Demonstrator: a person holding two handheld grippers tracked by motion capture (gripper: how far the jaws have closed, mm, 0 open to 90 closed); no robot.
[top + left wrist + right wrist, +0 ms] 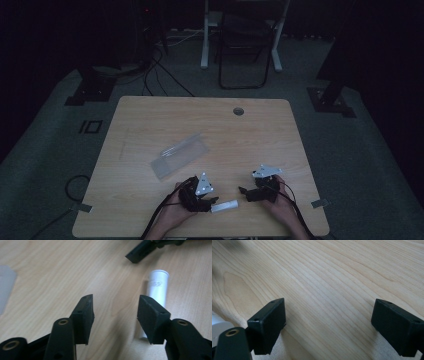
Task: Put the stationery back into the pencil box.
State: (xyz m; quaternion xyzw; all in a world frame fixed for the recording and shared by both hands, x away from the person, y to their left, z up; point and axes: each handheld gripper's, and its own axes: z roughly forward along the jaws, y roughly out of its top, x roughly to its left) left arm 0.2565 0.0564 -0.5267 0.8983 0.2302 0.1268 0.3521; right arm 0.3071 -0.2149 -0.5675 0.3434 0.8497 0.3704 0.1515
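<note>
Where wood grain runs, a smooth white tube [157,287] lies.

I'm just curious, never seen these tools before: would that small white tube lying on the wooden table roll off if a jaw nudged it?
Probably, if pushed sideways: the small white tube is round and lies on its side on the smooth wooden table. It looks rigid and light, likely thin plastic or metal. Its smooth wall may slip between the open left gripper pads.

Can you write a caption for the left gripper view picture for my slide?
Open left gripper hovering over the wooden table, a white tube lying beside its jaw.
</note>
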